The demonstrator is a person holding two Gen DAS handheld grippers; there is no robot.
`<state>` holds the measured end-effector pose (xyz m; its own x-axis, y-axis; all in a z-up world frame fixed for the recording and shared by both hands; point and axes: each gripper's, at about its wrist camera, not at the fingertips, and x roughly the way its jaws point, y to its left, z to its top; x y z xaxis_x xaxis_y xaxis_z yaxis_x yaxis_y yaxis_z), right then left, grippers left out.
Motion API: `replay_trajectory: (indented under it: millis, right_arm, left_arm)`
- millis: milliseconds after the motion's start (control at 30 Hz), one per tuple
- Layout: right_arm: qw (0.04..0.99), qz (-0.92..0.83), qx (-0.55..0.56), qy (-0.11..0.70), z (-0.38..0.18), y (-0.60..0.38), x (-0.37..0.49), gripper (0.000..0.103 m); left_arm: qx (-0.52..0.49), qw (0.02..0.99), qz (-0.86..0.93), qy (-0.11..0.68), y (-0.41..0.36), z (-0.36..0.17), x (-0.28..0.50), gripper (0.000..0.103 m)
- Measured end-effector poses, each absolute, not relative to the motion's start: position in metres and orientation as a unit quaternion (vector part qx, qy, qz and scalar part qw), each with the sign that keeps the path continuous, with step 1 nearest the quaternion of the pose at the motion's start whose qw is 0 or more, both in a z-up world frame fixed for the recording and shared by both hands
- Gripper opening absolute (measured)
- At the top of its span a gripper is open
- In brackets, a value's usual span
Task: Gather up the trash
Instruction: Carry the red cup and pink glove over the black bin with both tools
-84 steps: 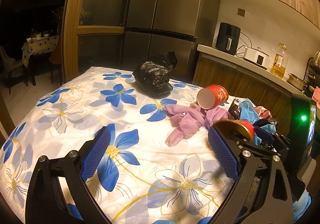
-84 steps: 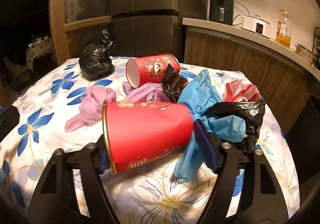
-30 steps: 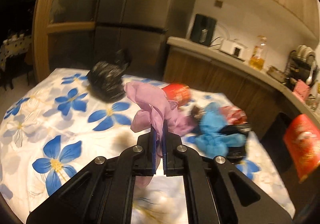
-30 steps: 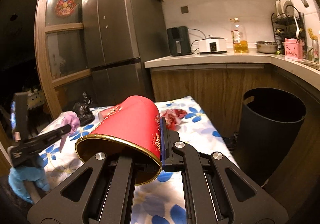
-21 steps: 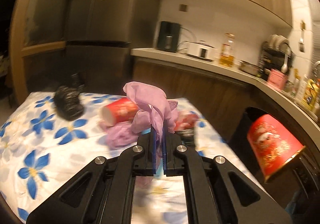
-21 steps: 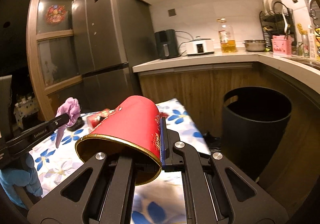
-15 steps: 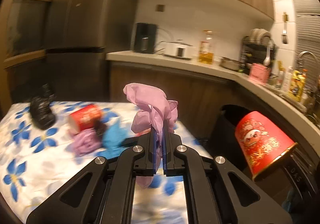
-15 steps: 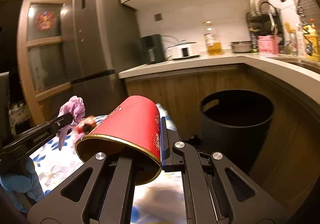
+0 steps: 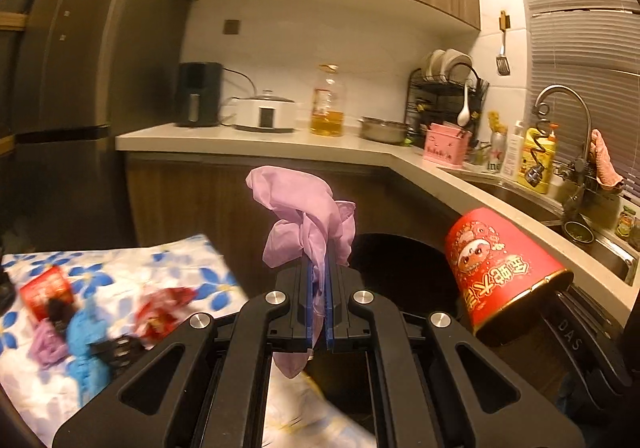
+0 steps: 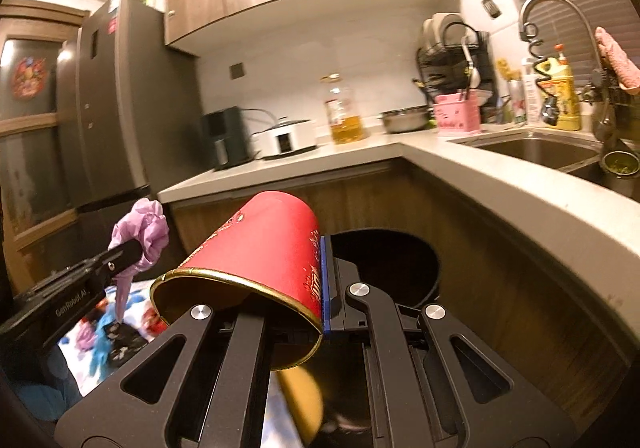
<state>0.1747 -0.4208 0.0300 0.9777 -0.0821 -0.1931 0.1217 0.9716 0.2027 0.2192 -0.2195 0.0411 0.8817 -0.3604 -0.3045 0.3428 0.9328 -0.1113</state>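
Note:
My left gripper point(image 9: 319, 280) is shut on a crumpled purple glove point(image 9: 308, 219), which bunches above the blue pads and hangs a little below them. My right gripper point(image 10: 320, 280) is shut on the wall of a red paper cup point(image 10: 260, 248) with a gold rim, mouth toward the camera. A black round trash bin point(image 10: 416, 264) stands just beyond both grippers, under the counter corner. In the left wrist view the cup point(image 9: 500, 268) hangs at the right of the bin point(image 9: 404, 272). In the right wrist view the glove point(image 10: 142, 236) shows at the left.
The floral-cloth table point(image 9: 140, 260) lies at the lower left with another red cup point(image 9: 46, 292), a blue glove point(image 9: 86, 340), a purple glove point(image 9: 48, 340) and a red wrapper point(image 9: 160, 312). An L-shaped counter point(image 10: 500, 183) with appliances and a sink point(image 10: 536, 151) runs behind the bin.
Both grippers have swung right, away from the table and toward the bin, each keeping its hold. The bin now sits right in front of them and the table has slid to the left.

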Motion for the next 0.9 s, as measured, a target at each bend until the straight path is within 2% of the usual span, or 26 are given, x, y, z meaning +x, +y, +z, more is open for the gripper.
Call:
replay_trajectory:
  millis: [333, 900]
  right_arm:
    - [0.983, -0.092, 0.108, 0.112, 0.024, -0.464, 0.215, 0.003]
    - [0.978, -0.113, 0.1, 0.141, 0.013, -0.483, 0.272, 0.003]
  left_arm:
    - [0.0, 0.961, -0.203, 0.19, -0.277, 0.026, 0.262, 0.004]
    - [-0.004, 0.952, -0.223, 0.212, -0.307, 0.005, 0.303, 0.005]
